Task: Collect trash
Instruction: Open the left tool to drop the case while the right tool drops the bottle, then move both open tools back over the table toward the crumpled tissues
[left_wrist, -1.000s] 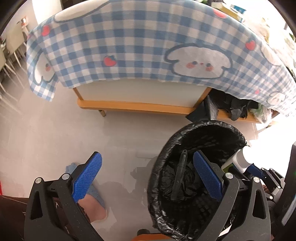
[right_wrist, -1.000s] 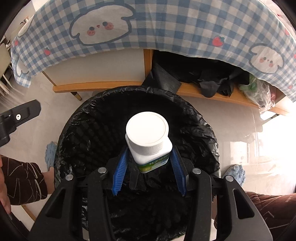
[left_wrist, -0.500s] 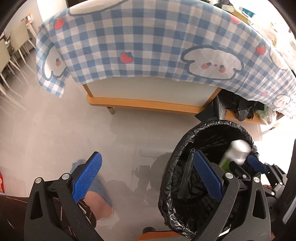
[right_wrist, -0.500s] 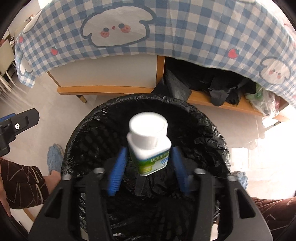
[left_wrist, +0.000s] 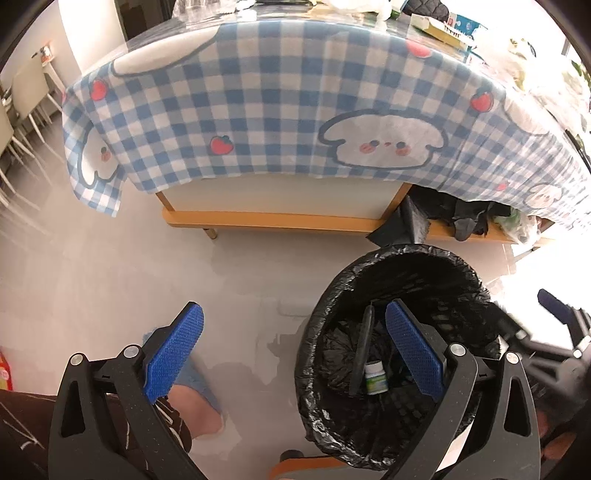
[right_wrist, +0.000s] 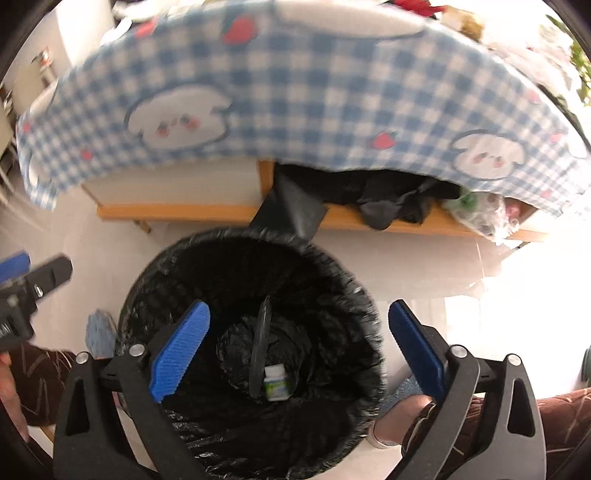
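Right gripper (right_wrist: 297, 347), clamped on the white bottle (right_wrist: 275, 382) a second ago, now gapes empty over the black-lined bin (right_wrist: 334, 275), bottle lying at its bottom beside a dark strip, so this piece is binned; left gripper (left_wrist: 295, 347) also wide apart, holding nothing.

Bin liner (right_wrist: 332, 280): thin black plastic, crinkled, glossy; bottle (right_wrist: 275, 382): smooth white plastic, paper label; tablecloth (left_wrist: 280, 110): soft matt checked cloth; shelf (left_wrist: 280, 221): smooth wood; floor (left_wrist: 92, 266): glossy tile; tongs pads (left_wrist: 173, 352): ribbed blue, matt.
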